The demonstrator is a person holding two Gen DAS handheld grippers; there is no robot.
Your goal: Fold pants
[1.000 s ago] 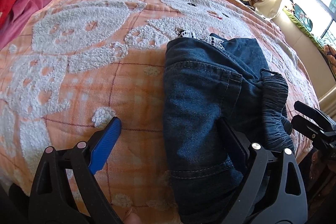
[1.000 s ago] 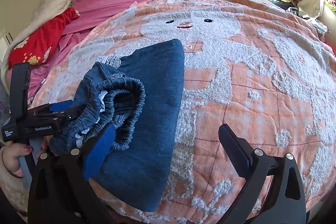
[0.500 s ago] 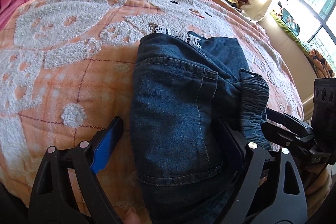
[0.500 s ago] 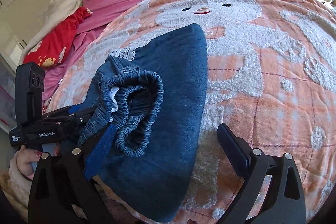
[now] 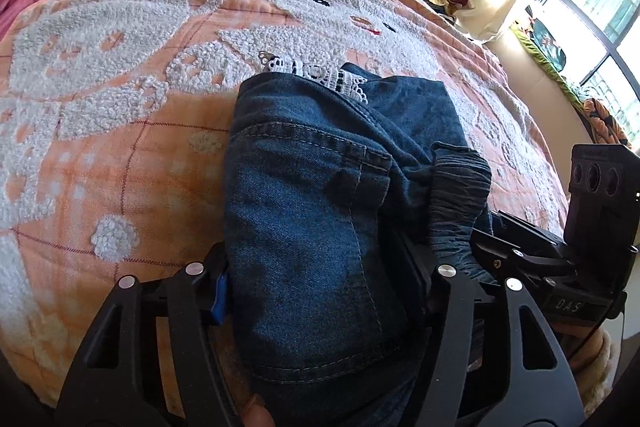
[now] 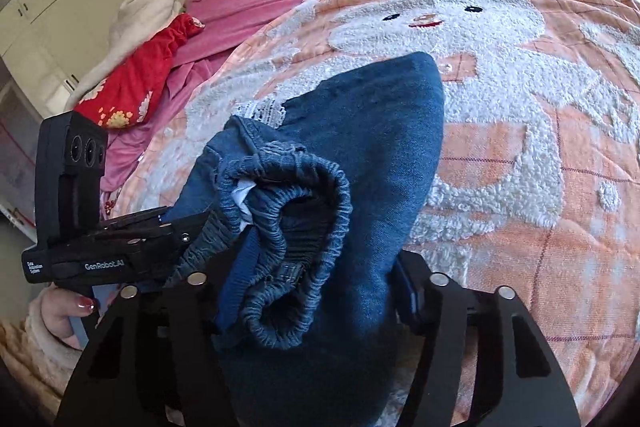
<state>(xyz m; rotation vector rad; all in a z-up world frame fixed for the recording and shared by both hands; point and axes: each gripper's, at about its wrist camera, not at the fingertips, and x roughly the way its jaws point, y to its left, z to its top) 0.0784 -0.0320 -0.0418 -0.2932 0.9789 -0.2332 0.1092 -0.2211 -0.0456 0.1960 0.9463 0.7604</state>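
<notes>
Pants: folded jeans bundled on the bedspread.
Left gripper: pinching the bundle's near end.
Right gripper: pinching the waistband side, keeping the layers together.

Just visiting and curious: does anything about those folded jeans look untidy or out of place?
Yes. The jeans are a lumpy bundle: the elastic waistband bulges open in a loop on top, and a strip of white lace trim pokes out at the far edge. Both grippers are clamped on the near end.

"GenRobot.AI" on left gripper, "DAS" on right gripper
</notes>
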